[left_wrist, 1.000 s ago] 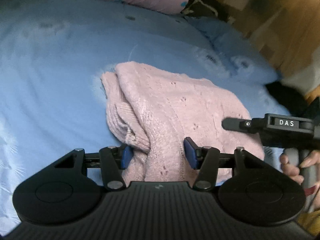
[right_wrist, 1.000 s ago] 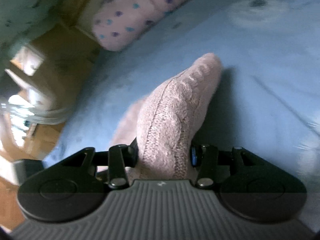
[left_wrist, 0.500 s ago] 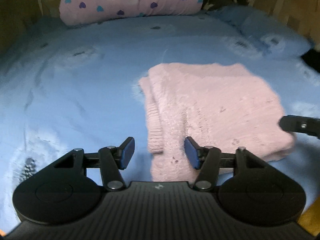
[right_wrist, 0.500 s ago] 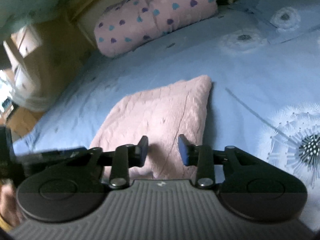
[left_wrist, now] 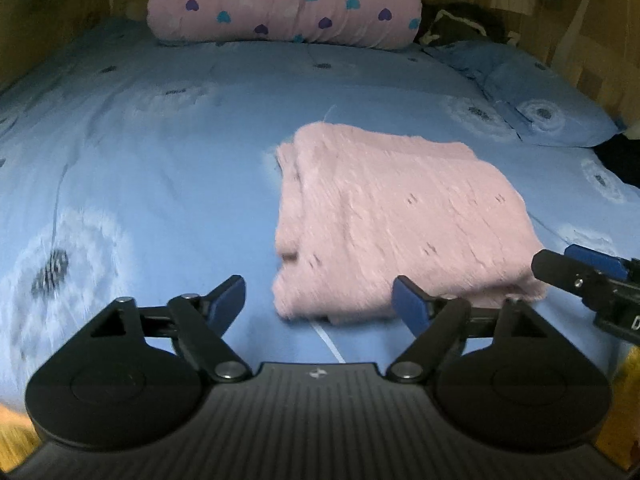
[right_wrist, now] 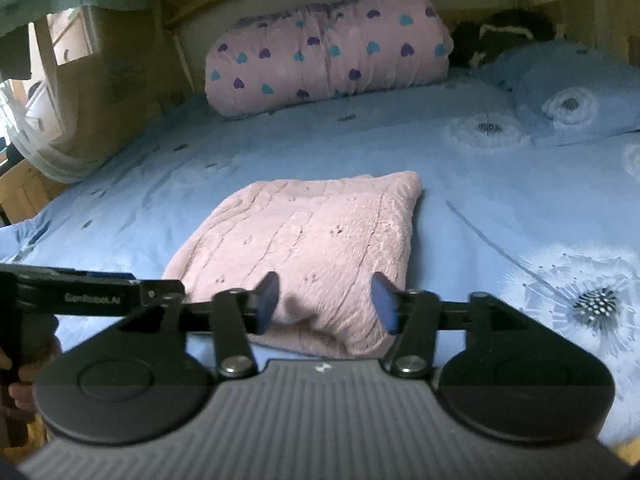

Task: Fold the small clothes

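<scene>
the folded pink sweater (left_wrist: 396, 220) lies flat on the blue bedsheet (left_wrist: 160, 168), just beyond both tongs. left gripper (left_wrist: 320, 300) and right gripper (right_wrist: 326, 300) have just been opening and grasp nothing; the right one is nearer.

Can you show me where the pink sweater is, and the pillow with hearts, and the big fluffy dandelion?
pink sweater (left_wrist: 400, 220): left wrist view, middle of its folded top.
heart pillow (left_wrist: 284, 4): left wrist view, middle of its front.
dandelion print (right_wrist: 596, 300): right wrist view, dark centre of the flower on the sheet.
</scene>
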Available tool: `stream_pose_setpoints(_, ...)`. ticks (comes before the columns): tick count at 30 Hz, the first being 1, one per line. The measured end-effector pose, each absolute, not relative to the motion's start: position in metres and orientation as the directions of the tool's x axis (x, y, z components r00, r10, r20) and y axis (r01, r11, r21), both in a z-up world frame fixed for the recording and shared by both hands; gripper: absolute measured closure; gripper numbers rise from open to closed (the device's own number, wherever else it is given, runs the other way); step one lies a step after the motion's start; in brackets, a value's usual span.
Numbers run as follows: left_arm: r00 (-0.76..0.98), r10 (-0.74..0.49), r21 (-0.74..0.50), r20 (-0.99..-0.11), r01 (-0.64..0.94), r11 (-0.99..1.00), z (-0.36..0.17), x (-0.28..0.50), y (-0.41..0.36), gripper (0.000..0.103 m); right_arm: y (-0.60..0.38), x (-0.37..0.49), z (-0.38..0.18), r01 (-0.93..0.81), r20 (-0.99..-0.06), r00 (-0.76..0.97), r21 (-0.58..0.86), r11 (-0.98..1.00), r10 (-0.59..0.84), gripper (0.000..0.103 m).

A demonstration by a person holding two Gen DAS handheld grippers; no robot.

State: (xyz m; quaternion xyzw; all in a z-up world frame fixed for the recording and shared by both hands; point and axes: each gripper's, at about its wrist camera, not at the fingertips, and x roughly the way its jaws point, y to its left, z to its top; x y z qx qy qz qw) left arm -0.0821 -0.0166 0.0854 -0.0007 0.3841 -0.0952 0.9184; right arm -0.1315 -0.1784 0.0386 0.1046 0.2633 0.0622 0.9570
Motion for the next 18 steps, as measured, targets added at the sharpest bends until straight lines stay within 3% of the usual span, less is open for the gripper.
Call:
stream_pose_setpoints(2, 0.692, -0.169, -0.066, -0.702, 0.173, 0.983, 0.080, -0.093, -0.025, 0.009, -0.174, -0.142, 0.036, -0.038, -0.486, 0.864, 0.201, 0.979, 0.133, 0.041)
stream_pose_setpoints(4, 0.698, -0.148, -0.044, -0.700, 0.165, 0.985, 0.075, -0.101, -0.034, 0.003, -0.170, -0.150, 0.032, -0.019, -0.484, 0.869, 0.172, 0.985, 0.101, 0.025)
stream_pose_setpoints(6, 0.692, -0.125, -0.019, -0.711, 0.159, 0.987, 0.068, -0.105, -0.043, 0.002, -0.168, -0.156, 0.024, -0.007, -0.498, 0.864, 0.143, 0.990, 0.078, 0.021)
stream_pose_setpoints(13, 0.644, -0.054, 0.050, -0.763, 0.142, 0.989, 0.042, -0.100, -0.059, 0.000, -0.164, -0.157, -0.003, 0.043, -0.548, 0.836, 0.051, 0.998, -0.008, 0.021)
stream_pose_setpoints(18, 0.659, -0.051, 0.043, -0.750, 0.125, 0.991, 0.037, -0.100, -0.058, 0.000, -0.170, -0.153, -0.017, 0.066, -0.567, 0.824, 0.079, 0.995, -0.010, 0.021)
